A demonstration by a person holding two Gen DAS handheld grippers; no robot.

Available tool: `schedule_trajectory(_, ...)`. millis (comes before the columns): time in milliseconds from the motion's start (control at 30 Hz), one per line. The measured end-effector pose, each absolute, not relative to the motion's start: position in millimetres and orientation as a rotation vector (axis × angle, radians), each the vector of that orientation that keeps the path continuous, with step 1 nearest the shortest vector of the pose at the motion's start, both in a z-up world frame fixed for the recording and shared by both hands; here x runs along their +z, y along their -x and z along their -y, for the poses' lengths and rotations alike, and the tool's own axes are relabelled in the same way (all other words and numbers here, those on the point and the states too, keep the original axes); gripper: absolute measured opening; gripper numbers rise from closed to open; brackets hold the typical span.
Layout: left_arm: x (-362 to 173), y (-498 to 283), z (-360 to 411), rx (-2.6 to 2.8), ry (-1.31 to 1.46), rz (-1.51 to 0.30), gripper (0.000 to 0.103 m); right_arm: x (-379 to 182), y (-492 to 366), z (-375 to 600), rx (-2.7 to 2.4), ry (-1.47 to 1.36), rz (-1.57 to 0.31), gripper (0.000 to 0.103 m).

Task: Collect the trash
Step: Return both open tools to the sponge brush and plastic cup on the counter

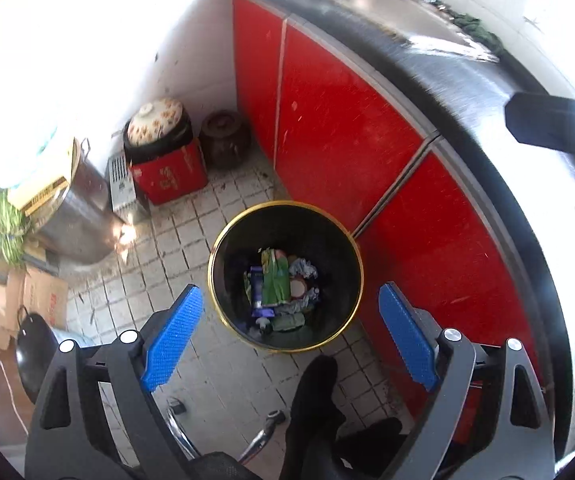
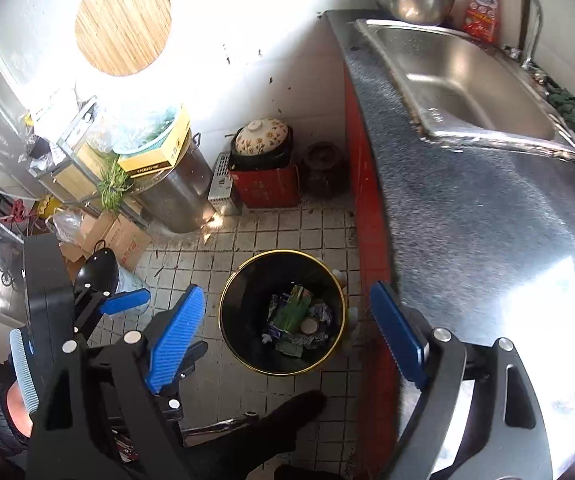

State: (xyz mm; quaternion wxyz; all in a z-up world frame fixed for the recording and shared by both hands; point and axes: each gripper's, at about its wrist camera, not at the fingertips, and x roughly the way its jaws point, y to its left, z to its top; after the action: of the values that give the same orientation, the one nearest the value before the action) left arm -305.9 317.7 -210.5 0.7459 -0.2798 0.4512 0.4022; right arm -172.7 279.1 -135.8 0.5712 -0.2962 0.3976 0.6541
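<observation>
Both claws, left (image 1: 291,332) & right (image 2: 287,332), wide open, empty, above trash bin (image 1: 223,240) w/ wrappers.

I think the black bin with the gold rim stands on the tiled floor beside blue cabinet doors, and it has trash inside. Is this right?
Not quite: the cabinet doors are red, not blue, as the left wrist view shows. The black bin with the gold rim does stand on the tiled floor beside them, with trash inside.

A round black bin (image 1: 223,280) with a gold rim stands upright on the tiled floor, just beside the red cabinet doors. At its bottom lies the trash (image 1: 275,284): crumpled green and white wrappers, a blue packet, a small round lid
</observation>
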Motion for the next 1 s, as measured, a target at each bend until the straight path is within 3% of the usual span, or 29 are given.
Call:
schedule_trajectory(167,-163,252,-293,0.738,0.472,-0.956,0.096,-87,115,-213,1.383,0.573,-0.865,0.087)
schedule_trajectory(400,-118,135,-225,0.407,0.262,-0.942,0.096,-48,9,-76,0.993,0.403,-0.826,0.092)
schedule_trajectory(733,-100,12,-101,0.064,0.155,-0.959,0.096,-56,-51,140,0.499,0.143,-0.868,0.092)
schedule_trajectory(1000,-110,-7,-51,-0.043,0.064,-0.994,0.096,-71,-46,204,0.381,0.083,-0.895,0.092)
